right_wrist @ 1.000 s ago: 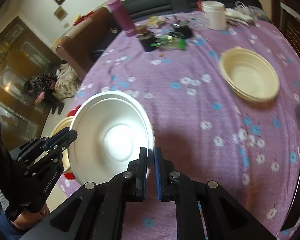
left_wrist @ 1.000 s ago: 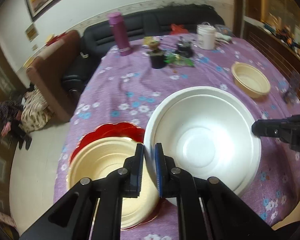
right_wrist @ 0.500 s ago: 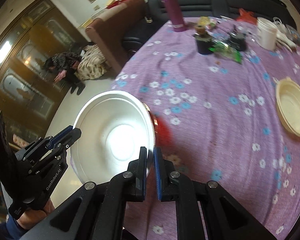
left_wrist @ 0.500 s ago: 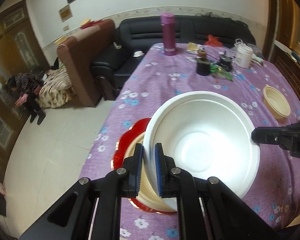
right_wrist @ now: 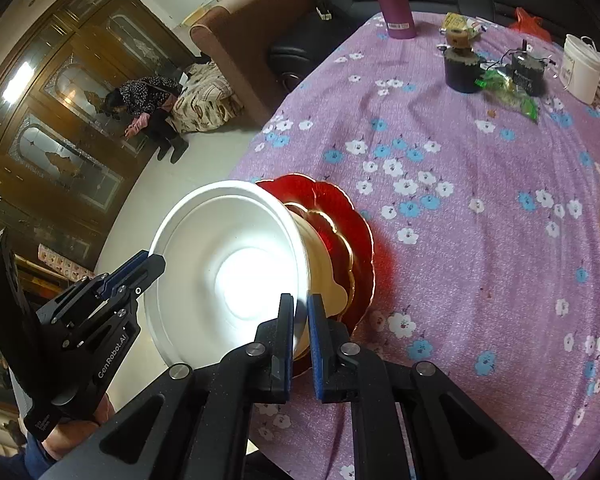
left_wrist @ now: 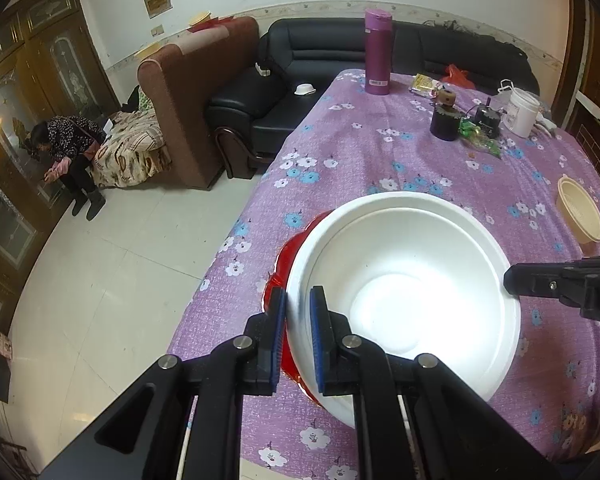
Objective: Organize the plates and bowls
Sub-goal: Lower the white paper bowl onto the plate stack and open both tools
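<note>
A large white bowl (left_wrist: 404, 292) is held by both grippers above a stack at the table's near left edge. My left gripper (left_wrist: 298, 312) is shut on its near rim. My right gripper (right_wrist: 300, 320) is shut on the opposite rim, and its tip shows in the left wrist view (left_wrist: 540, 284). The bowl also shows in the right wrist view (right_wrist: 228, 272). Under it lie a gold plate (right_wrist: 332, 240) and a red scalloped plate (right_wrist: 340, 200). A cream bowl (left_wrist: 580, 208) sits alone at the right.
The table has a purple flowered cloth (left_wrist: 380, 160). At the far end stand a magenta flask (left_wrist: 377, 58), a dark cup (left_wrist: 445, 122), a white tub (left_wrist: 521, 112) and small clutter. A sofa and a seated person (left_wrist: 72, 148) are to the left.
Both grippers have carried the white bowl left and toward the table's near edge, over the gold and red plates. The grip on both rims is unchanged.
</note>
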`<state>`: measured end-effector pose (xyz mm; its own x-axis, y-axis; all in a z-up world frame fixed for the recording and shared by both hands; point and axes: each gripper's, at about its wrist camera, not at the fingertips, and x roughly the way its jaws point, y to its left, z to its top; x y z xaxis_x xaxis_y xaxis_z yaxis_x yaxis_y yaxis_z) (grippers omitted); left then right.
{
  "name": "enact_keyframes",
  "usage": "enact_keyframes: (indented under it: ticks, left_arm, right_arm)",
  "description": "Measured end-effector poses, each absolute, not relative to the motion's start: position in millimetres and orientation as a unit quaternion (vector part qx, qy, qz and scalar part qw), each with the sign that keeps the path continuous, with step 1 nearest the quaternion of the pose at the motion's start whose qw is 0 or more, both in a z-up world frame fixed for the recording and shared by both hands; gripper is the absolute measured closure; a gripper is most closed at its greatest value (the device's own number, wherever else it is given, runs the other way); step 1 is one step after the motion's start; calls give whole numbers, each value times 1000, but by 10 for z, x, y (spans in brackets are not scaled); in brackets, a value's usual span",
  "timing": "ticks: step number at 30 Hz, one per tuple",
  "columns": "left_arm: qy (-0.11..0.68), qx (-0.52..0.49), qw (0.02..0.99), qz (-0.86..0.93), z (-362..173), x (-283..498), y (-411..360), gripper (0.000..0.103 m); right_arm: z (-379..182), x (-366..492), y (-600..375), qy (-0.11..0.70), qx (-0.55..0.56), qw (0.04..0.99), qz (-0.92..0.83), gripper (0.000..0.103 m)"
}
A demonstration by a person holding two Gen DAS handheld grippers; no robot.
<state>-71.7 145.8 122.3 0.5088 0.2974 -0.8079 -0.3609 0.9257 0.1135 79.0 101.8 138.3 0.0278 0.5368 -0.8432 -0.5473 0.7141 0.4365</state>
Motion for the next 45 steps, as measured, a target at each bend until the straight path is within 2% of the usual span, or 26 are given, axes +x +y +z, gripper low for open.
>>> enact_keyframes:
  ticks: [15, 29, 33, 37, 45]
  left_arm:
    - [466, -29, 865, 183, 1164, -606, 1511, 92]
    - [453, -27, 872, 184, 1282, -535, 1467, 90]
    - [446, -19, 879, 168, 1369, -499, 1342, 89]
    - [441, -6, 886, 141, 1450, -438, 1140, 85]
    - [451, 21, 889, 77, 1430, -220, 611, 84]
  right_arm:
    - [1235, 877, 1051, 607, 5, 705, 367, 94]
    - [1335, 912, 884, 594, 29, 717, 363, 93]
    - [1347, 941, 743, 592, 46, 724, 353, 93]
    - [1286, 1004, 509, 599, 76, 727, 326, 93]
    - [1113, 1094, -158, 612, 136, 732, 266, 93]
